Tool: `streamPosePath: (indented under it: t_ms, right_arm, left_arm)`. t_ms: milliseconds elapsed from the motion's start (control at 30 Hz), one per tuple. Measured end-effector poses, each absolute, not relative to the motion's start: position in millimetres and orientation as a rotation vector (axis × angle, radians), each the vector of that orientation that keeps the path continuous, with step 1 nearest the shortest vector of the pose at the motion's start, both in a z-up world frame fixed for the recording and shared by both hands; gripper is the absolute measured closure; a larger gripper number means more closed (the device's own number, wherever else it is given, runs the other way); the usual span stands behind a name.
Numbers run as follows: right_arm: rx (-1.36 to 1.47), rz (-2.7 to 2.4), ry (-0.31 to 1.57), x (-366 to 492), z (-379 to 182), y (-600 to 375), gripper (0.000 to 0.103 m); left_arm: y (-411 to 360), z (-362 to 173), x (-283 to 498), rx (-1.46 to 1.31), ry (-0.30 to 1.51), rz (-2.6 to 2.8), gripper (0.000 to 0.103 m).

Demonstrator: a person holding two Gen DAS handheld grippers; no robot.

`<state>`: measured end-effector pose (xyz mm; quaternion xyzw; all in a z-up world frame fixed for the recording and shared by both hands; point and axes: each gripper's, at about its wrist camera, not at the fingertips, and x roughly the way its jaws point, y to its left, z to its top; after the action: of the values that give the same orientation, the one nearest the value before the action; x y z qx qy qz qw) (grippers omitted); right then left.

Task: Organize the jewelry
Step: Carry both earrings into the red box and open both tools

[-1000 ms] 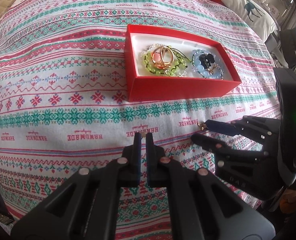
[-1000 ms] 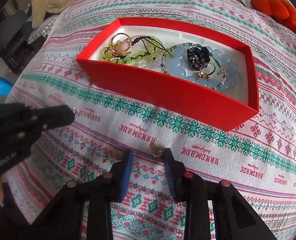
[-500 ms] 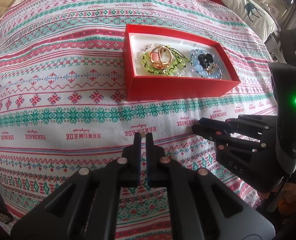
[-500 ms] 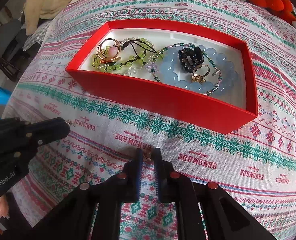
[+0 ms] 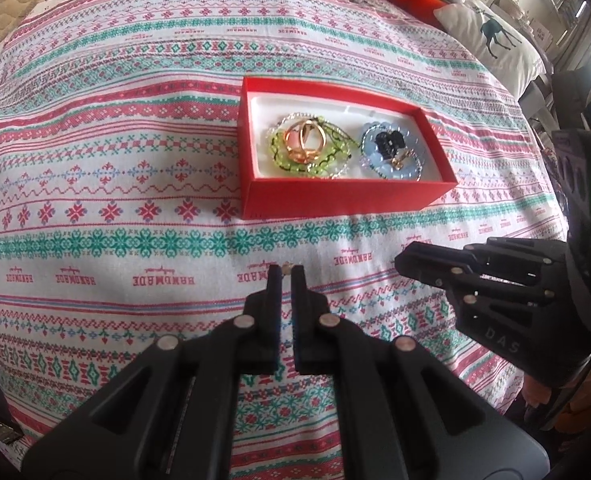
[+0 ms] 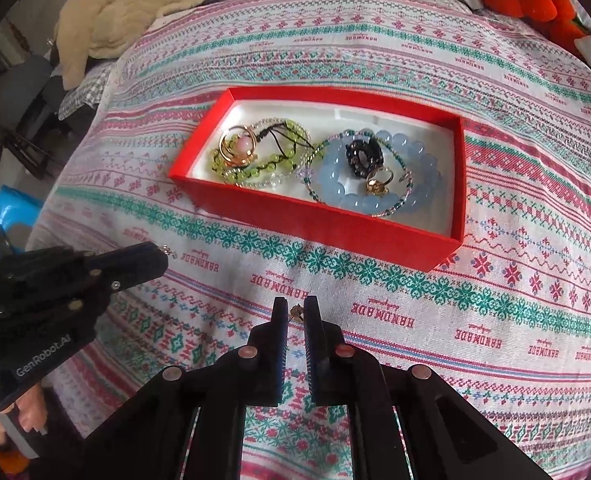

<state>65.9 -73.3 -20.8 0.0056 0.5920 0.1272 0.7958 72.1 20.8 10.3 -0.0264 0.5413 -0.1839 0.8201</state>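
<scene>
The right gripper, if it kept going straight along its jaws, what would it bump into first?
Probably the patterned bedspread just short of the red box; the right gripper points steeply down, shut on a small gold earring. Depth is unclear.

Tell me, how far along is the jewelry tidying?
Mostly done: bracelets and rings already lie in the red box. Each gripper, left and right, pinches one small gold earring. Dropping both into the box remains.

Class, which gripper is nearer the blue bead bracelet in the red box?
Right. The right gripper sits just before the bracelet's end of the box; the left gripper is off past the other end.
</scene>
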Motion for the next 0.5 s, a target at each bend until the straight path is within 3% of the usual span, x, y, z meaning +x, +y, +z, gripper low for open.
streamPosePath:
  t_ms: [500]
  right_arm:
    - [0.098,0.234,1.157,81,19,-101,0.095]
  left_arm:
    - [9,41,89,-0.109,1.060,-0.412,0.098]
